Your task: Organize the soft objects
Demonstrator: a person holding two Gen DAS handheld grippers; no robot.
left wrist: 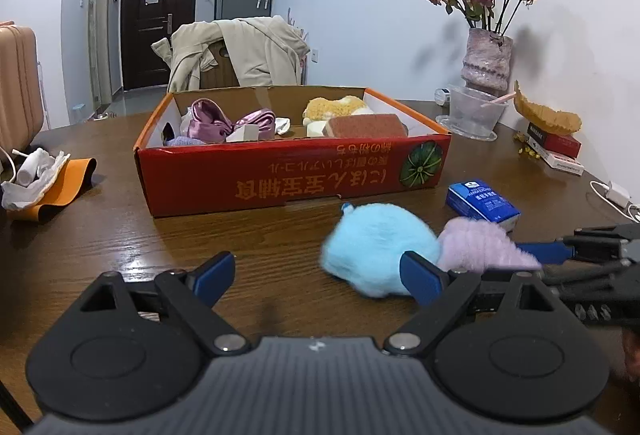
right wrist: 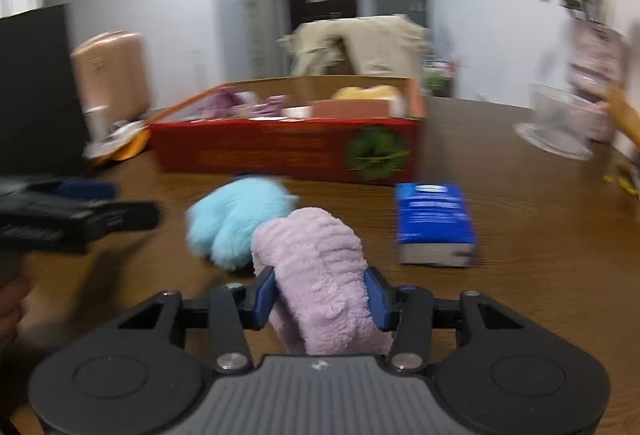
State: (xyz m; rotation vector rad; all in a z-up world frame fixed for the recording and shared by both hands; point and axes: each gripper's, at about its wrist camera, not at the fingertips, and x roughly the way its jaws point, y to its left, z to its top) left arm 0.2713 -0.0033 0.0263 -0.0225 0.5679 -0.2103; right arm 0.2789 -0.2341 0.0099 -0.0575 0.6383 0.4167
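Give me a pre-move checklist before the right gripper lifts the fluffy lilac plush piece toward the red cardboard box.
1. Right gripper jaws closed on the fluffy lilac plush piece: ok.
2. Lilac piece free of the fluffy light-blue plush ball: not ok, they touch.
3. Left gripper jaws open, empty, with the blue ball just beyond its fingertip: ok.
4. Room in the red cardboard box: ok, bare floor mid-box.
5. Blue tissue pack out of the way: ok, beside.

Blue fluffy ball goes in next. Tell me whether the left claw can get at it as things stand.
Probably yes. The left claw is open, the blue fluffy ball lies just ahead by one finger, bare table before it. The pink plush touches its far side.
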